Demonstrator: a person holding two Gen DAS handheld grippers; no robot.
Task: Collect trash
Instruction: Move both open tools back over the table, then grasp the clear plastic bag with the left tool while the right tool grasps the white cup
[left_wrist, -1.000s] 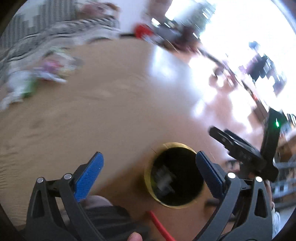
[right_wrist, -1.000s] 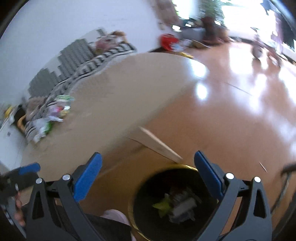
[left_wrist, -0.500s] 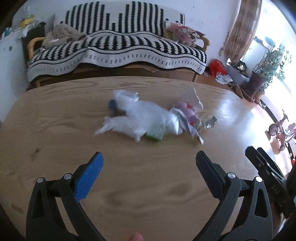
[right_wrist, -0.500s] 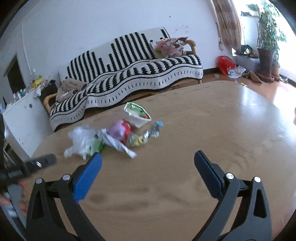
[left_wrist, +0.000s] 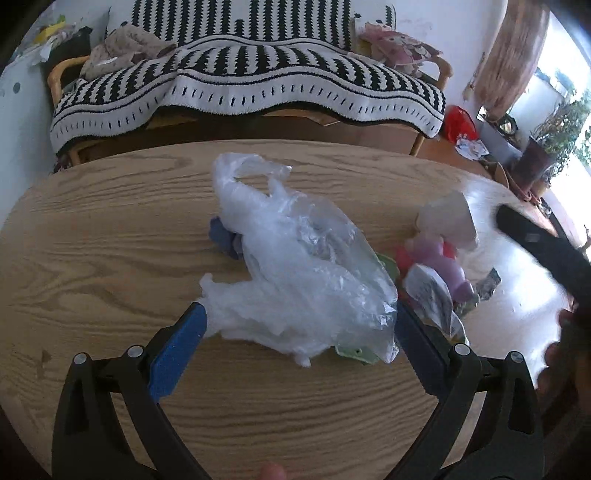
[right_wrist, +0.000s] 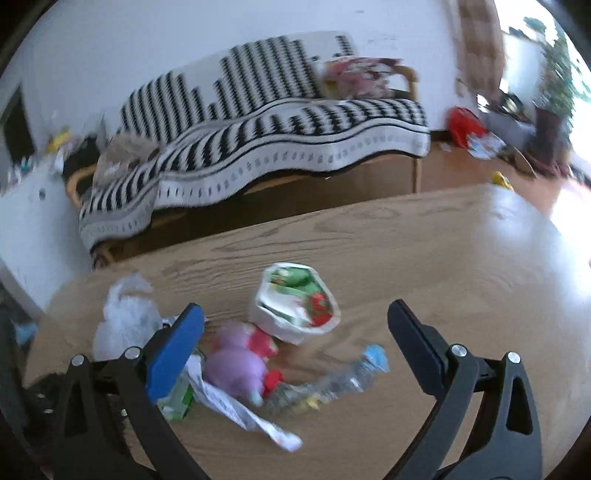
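Behind the wooden worktop (left_wrist: 110, 266) stands a sofa (left_wrist: 258, 85) under a black-and-white striped throw. Left tool (left_wrist: 299, 328) is spread wide at lower centre of its view, its blue pads either side of a crumpled clear bag (left_wrist: 295, 266). Right tool (right_wrist: 295, 321), also wide and holding nothing, hovers over the trash: a white cup (right_wrist: 295, 310), a purple wrapper (right_wrist: 236, 365) and a crushed bottle (right_wrist: 332, 384) in mid-frame.
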